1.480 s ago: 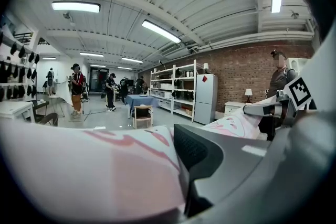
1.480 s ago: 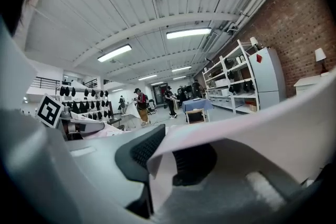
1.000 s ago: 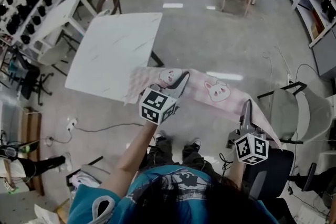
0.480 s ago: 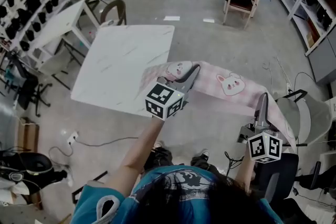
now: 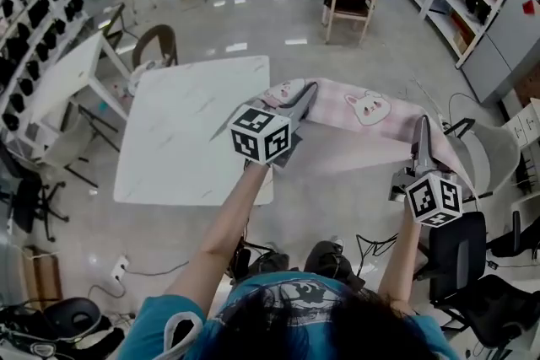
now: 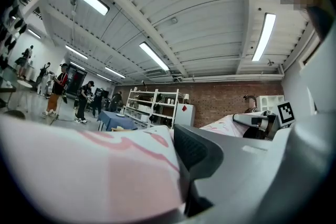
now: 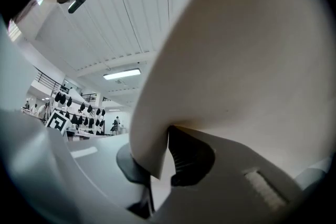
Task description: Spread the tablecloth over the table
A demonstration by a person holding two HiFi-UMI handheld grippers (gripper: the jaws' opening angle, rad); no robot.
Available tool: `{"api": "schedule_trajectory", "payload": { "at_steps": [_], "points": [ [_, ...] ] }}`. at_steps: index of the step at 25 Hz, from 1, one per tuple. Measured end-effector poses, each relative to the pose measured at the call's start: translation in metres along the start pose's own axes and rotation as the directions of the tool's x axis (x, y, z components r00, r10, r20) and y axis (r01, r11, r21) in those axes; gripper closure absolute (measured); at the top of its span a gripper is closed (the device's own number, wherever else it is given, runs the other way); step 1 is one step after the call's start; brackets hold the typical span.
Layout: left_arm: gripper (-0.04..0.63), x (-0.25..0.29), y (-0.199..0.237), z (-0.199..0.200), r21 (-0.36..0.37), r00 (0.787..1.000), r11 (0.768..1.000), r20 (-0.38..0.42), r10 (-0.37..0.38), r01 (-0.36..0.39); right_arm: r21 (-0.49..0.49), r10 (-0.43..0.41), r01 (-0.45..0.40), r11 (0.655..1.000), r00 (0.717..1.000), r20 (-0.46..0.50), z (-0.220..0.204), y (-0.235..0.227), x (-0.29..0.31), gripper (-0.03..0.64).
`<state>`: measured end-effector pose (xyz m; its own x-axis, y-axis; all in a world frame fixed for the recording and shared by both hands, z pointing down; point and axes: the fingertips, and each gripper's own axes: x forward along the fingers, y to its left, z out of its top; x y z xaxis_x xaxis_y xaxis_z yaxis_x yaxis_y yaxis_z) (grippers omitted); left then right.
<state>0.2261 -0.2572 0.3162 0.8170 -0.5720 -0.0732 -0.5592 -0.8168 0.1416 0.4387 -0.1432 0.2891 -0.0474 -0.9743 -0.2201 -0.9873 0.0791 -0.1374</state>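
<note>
The right gripper [image 5: 421, 131] is pinching one end of the tablecloth [image 5: 363, 109], its jaws having just been closing on it, and the left gripper [image 5: 305, 97] is clamping the other end. The pink checked cloth with rabbit prints is hanging stretched between them in the air, reaching the right edge of the white table [image 5: 181, 139].

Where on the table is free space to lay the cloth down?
The table top is bare from the far edge near the brown chair to the near edge. Only its right edge is crowded: the left gripper holds the pink tablecloth there.
</note>
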Motion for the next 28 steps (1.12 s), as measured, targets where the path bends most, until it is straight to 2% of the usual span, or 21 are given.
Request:
{"api": "schedule_trajectory", "payload": {
  "at_steps": [7, 15, 24, 28],
  "points": [
    [0.531, 0.009, 0.013, -0.009, -0.033, 1.000, 0.999, -0.001, -0.014, 0.014, -0.027, -0.007, 0.006, 1.000, 0.999, -0.046, -0.004, -0.002, 0.019, 0.604],
    [0.531, 0.063, 0.050, -0.005, -0.004, 0.998, 0.999, -0.042, -0.043, 0.043, -0.033, 0.012, -0.013, 0.999, 1.000, -0.021, -0.001, -0.021, 0.076, 0.606],
    [0.529, 0.148, 0.132, 0.056, 0.123, 0.997, 0.991, -0.066, -0.049, 0.057, 0.006, 0.108, -0.109, 0.994, 0.990, 0.085, 0.019, -0.032, 0.190, 0.604],
    [0.531, 0.177, 0.188, 0.081, 0.136, 0.995, 0.988, -0.076, -0.066, 0.076, 0.051, 0.151, -0.158, 0.986, 0.981, 0.123, 0.013, -0.022, 0.245, 0.601]
  ]
}}
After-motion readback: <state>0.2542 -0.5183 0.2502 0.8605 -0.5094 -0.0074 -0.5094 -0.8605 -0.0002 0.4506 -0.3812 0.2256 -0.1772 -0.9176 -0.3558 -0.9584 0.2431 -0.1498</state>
